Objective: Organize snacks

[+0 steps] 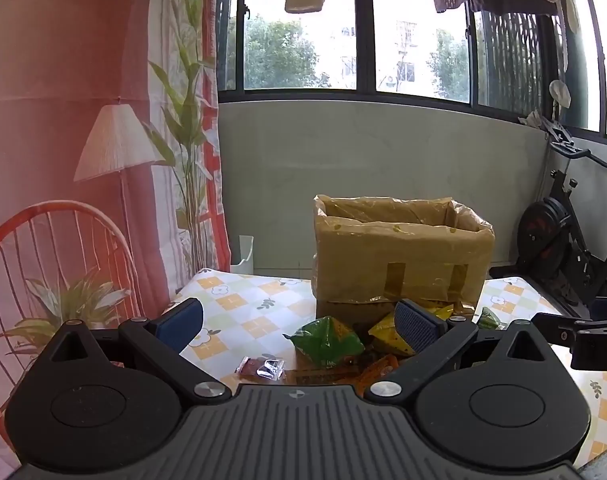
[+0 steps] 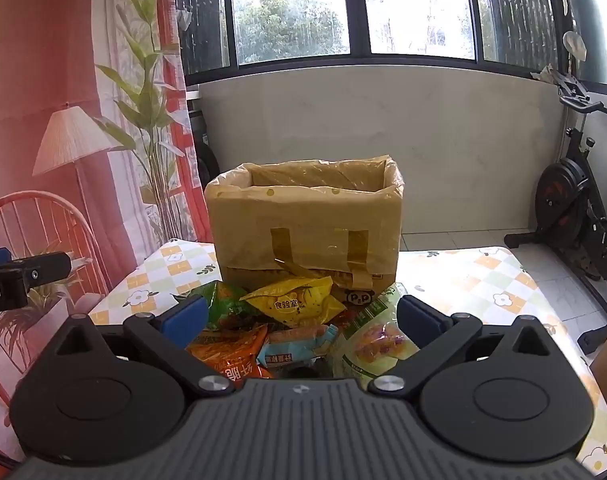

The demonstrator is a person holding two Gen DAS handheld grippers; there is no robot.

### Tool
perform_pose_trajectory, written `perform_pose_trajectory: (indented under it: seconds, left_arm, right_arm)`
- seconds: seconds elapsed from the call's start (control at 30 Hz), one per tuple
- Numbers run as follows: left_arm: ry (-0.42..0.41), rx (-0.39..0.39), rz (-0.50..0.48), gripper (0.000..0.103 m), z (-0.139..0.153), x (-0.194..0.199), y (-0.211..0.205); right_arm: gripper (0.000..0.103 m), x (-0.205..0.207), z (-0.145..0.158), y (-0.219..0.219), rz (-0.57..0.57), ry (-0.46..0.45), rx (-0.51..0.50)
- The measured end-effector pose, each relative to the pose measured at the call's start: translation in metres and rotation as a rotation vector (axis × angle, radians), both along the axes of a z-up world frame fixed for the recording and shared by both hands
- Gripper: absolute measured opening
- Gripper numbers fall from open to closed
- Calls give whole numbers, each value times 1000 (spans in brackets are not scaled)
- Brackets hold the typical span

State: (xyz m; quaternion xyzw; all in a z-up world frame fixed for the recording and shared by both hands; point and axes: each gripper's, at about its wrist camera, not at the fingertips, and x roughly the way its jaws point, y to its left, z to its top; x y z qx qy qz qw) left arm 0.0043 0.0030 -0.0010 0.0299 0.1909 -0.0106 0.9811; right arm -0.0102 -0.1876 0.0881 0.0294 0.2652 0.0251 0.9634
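Note:
A brown box lined with a yellow plastic bag (image 1: 399, 256) (image 2: 307, 224) stands on the checkered tablecloth, open at the top. Snack packets lie in a heap in front of it: a green bag (image 1: 327, 340) (image 2: 223, 304), a yellow bag (image 1: 387, 334) (image 2: 299, 300), an orange bag (image 2: 227, 354), a light blue packet (image 2: 295, 346), a pale green bag (image 2: 373, 344) and a small red packet (image 1: 261, 368). My left gripper (image 1: 299, 320) is open and empty over the heap's left side. My right gripper (image 2: 301, 320) is open and empty just above the heap.
The table (image 2: 483, 280) has a flower-checked cloth. An exercise bike (image 2: 575, 216) stands at the right beside the table. A printed curtain (image 1: 63, 120) hangs at the left. A white container (image 1: 243, 256) stands behind the table's far left corner.

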Motion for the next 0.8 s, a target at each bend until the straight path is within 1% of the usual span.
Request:
perform_pose_trajectory:
  seconds: [0.8]
  left_arm:
    - [9, 5, -19, 103, -4, 1, 1]
  right_arm:
    - [102, 0, -1, 2, -7, 3, 0]
